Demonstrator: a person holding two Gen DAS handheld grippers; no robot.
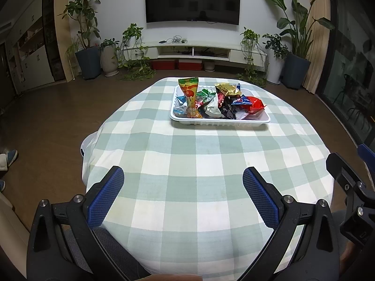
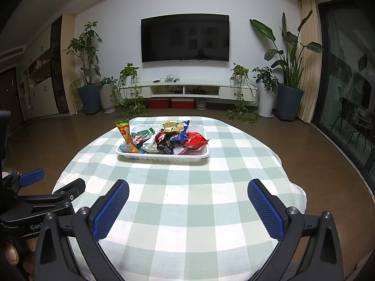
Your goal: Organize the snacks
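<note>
Two hand-held grippers, we note: left hand-held gripper (image 1: 183, 183) and right hand-held gripper (image 2: 188, 195) both gape wide, holding nothing, hovering low over the checked bench (image 1: 211, 164). Snacks (image 1: 218, 100) sit heaped in the white tray (image 1: 220, 123), well ahead.

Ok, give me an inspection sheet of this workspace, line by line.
Surface: round table under a green-and-white checked cloth; bare apart from the tray.
Job's things: white tray at the far side, piled with snack packets; an orange-and-green packet stands tilted at its left end, a red packet lies at its right end.
Clutter: nothing seen on the cloth.
Grippers: left gripper and right gripper both open, empty, hovering at the near edge.
Cables: a tangle on the TV console; nothing seen on the table.
Surroundings: wall TV, potted plants, brown floor, glass door at right.
</note>
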